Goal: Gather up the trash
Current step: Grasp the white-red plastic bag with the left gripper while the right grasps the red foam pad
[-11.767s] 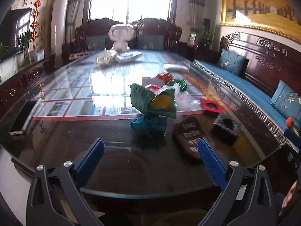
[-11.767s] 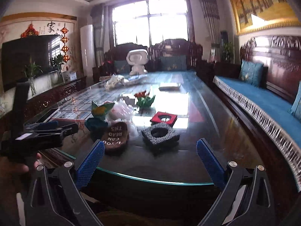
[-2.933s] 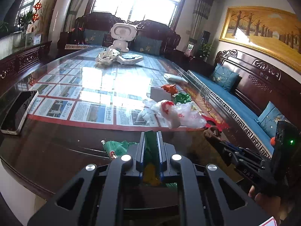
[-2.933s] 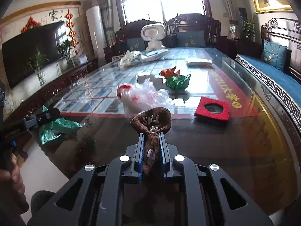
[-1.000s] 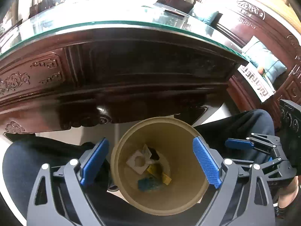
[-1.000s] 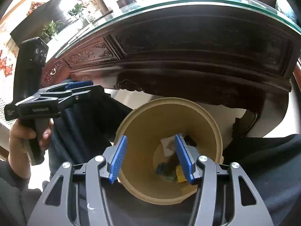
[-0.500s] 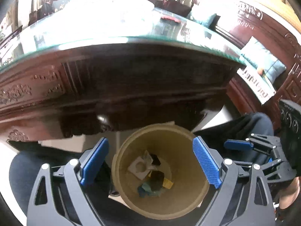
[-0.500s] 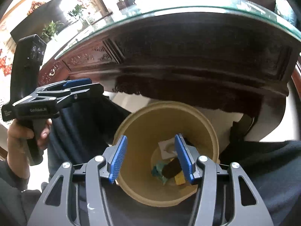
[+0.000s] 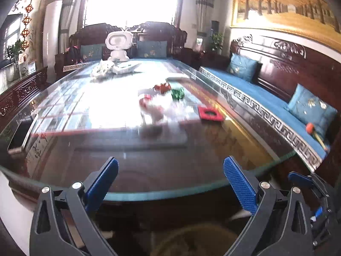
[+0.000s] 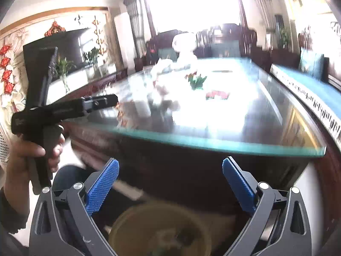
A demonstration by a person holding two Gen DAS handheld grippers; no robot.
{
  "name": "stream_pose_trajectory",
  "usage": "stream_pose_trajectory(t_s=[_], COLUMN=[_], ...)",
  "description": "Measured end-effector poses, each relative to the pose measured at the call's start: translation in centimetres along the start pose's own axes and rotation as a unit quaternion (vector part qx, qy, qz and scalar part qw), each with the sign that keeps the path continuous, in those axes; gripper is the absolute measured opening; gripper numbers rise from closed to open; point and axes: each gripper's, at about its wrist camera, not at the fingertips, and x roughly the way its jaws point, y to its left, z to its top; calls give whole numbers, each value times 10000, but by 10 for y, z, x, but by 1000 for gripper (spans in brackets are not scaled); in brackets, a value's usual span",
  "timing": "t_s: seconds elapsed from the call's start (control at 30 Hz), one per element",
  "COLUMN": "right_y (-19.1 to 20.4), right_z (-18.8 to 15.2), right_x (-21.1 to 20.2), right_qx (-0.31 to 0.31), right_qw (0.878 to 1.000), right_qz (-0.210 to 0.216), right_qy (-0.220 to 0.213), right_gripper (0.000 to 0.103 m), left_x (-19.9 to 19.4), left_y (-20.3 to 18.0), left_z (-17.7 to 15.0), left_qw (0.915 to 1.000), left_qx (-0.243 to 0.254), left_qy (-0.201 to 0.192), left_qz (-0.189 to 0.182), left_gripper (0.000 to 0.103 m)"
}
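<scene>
The left gripper and right gripper are both opening, jaws wide apart with nothing between them. Low in both frames sits the round tan waste bin. Mid-frame on the glass-topped dark wooden table lies a crumpled clear plastic bag, blurred; no writing is legible

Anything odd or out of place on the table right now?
Only the leftover litter: a crumpled clear bag mid-table, red and green wrappers behind it, and a red square piece to its right. Nothing looks spilled or broken; blur hides detail.
</scene>
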Motion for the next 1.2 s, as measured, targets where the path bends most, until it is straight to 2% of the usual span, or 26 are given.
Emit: stream_pose_trajectory(t_s=[0.2, 0.33, 0.4, 0.6, 0.8, 0.83, 0.87, 0.97, 1.07, 1.2], right_y=[-15, -21, -26, -37, -44, -46, -48, -51, -51, -52], right_z=[35, 50, 56, 60, 62, 63, 63, 65, 67, 76], right_x=[27, 48, 59, 76, 90, 91, 92, 94, 97, 101], right_qx=[232, 326, 380, 545, 750, 778, 807, 866, 892, 828], right_qw=[9991, 9985, 9981, 9971, 9954, 9951, 9949, 9945, 9945, 9958], right_qz=[238, 375, 429, 526, 597, 606, 602, 579, 521, 365], right_qy=[-265, -250, -225, -97, 88, 106, 114, 126, 173, 135], right_gripper=[95, 95, 95, 95, 95, 95, 95, 95, 95, 95], left_x=[52, 102, 119, 159, 193, 197, 199, 201, 196, 183], left_y=[5, 20, 25, 21, 23, 25, 27, 35, 38, 42], left_z=[38, 60, 69, 87, 88, 87, 87, 84, 82, 77], left_qw=[9994, 9966, 9953, 9938, 9906, 9895, 9889, 9881, 9887, 9890], left_qx=[-176, -773, -908, -868, -958, -1006, -1053, -1160, -1157, -1178], left_qy=[-34, 170, 211, 375, 775, 871, 918, 953, 929, 885], left_qz=[303, 244, 273, 585, 586, 567, 511, 338, 219, 99], left_gripper=[99, 99, 99, 99, 98, 93, 80, 61, 52, 49])
